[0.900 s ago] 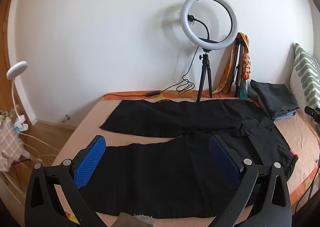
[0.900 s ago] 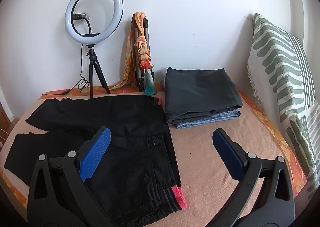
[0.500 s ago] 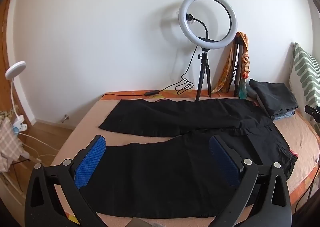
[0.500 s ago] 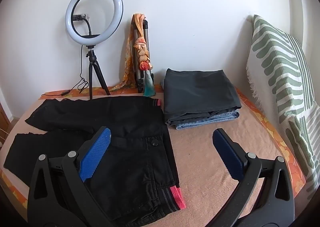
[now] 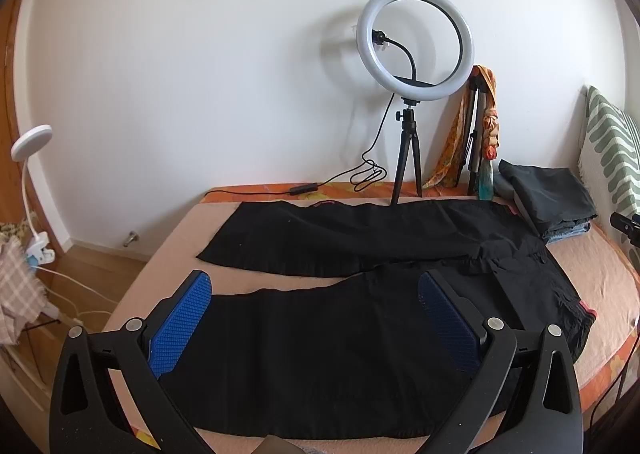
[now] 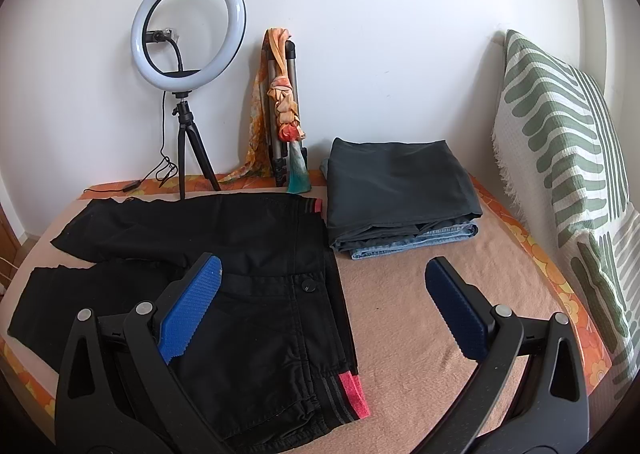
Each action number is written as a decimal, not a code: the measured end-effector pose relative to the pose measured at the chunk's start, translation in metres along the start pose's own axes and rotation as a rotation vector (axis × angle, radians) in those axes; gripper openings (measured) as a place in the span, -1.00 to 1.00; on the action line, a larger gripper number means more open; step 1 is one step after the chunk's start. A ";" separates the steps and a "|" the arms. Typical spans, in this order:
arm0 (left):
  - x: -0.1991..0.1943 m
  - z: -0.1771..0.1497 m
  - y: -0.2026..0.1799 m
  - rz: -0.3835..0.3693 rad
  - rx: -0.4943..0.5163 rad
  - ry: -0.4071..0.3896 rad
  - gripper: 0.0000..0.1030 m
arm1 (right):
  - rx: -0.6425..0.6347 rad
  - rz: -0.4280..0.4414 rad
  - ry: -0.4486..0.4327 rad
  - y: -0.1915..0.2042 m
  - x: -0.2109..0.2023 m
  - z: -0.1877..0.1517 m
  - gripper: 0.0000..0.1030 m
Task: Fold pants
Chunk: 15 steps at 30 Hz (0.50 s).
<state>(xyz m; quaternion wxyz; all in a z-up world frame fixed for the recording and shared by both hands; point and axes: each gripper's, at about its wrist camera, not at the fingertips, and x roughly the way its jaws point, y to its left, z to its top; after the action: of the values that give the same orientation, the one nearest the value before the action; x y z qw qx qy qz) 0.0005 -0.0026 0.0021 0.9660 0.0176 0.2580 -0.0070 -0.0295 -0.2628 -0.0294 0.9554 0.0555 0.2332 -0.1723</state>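
the black pants (image 5: pixel 320 334) lay spread flat on the peach bed cover, unfolded, both legs splayed apart in a shallow v toward the left. the far leg ran along near the wall side, the near leg lay by the front edge. the waistband sat at the right, showing a red-and-grey striped band and a dark button (image 6: pixel 309 286) at the fly.

right gripper (image 6: pixel 320 286) hangs wide open over black pants (image 6: pixel 248 254).
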 end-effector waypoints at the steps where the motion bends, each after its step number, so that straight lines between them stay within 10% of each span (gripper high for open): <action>1: 0.000 0.000 0.000 0.002 0.001 0.000 0.99 | 0.000 0.000 0.000 0.000 0.000 0.000 1.00; 15: 0.000 0.002 -0.002 0.003 0.001 -0.002 0.99 | 0.000 0.003 0.001 0.000 0.000 -0.001 1.00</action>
<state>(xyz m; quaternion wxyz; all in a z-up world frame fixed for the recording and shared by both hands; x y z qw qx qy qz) 0.0015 -0.0043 0.0034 0.9663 0.0184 0.2568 -0.0057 -0.0301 -0.2624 -0.0303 0.9555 0.0561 0.2337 -0.1711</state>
